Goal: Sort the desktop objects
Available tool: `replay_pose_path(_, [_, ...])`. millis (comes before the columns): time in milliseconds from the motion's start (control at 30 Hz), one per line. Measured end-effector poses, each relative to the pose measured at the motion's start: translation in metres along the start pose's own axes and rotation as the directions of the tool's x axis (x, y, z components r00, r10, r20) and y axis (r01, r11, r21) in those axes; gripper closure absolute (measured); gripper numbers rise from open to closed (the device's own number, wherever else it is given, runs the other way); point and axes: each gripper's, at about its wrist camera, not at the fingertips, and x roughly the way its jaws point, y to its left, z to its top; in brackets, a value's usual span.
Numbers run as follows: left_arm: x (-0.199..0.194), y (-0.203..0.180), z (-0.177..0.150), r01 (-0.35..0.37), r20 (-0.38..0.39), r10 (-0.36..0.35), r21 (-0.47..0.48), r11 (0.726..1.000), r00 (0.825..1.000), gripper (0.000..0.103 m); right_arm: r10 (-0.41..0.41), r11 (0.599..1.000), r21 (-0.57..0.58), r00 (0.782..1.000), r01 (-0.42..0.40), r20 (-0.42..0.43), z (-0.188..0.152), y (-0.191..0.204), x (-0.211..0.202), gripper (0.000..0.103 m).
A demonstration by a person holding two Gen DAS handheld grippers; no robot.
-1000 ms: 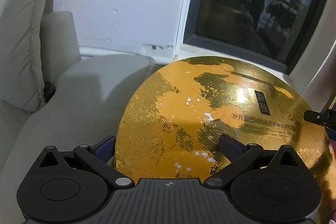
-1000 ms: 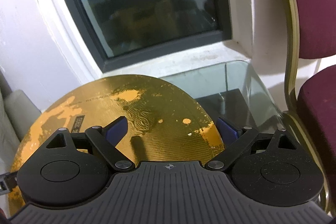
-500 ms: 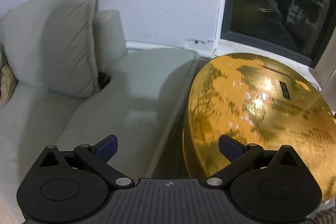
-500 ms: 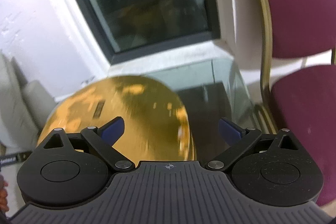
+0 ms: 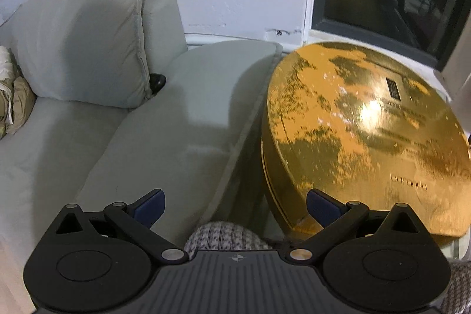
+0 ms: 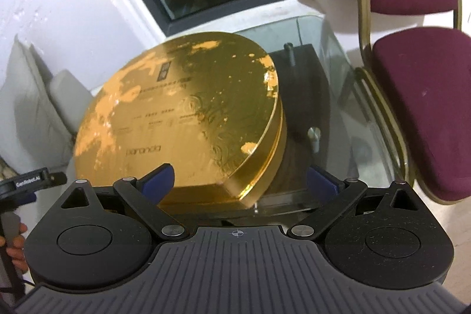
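Gold box (image 6: 182, 114) sits closed on the glass tabletop (image 6: 338, 55), beside the sofa (image 5: 176, 119). Both grippers, left (image 5: 235, 208) & right (image 6: 240, 181), hover w/ jaws wide, empty. Prob. between steps; next needs another item, none clearly in view.

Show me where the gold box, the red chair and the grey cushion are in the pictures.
gold box (image 6: 176, 114): right wrist view, on the middle of its lid.
red chair (image 6: 424, 108): right wrist view, on the seat pad.
grey cushion (image 5: 85, 49): left wrist view, on its front face.
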Motion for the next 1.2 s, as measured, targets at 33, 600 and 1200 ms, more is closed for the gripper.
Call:
replay_pose_path(33, [-0.001, -0.001, -0.001, 0.001, -0.005, -0.001, 0.007, 1.000, 1.000, 0.001, -0.003, 1.000, -0.015, 1.000, 0.003, -0.001, 0.000, 0.003, -0.001, 0.004])
replay_pose_path(600, [0.021, 0.027, 0.028, 0.057, 0.025, -0.054, -0.121, 0.991, 0.998, 0.001, 0.003, 0.994, -0.106, 0.998, -0.009, -0.058, -0.003, 0.041, -0.001, 0.004])
replay_pose_path(1200, [0.075, 0.014, 0.059, 0.029, 0.000, -0.029, -0.130, 0.991, 1.000, 0.001, -0.023, 0.996, -0.092, 0.997, 0.017, -0.071, 0.000, 0.040, 0.002, 0.004])
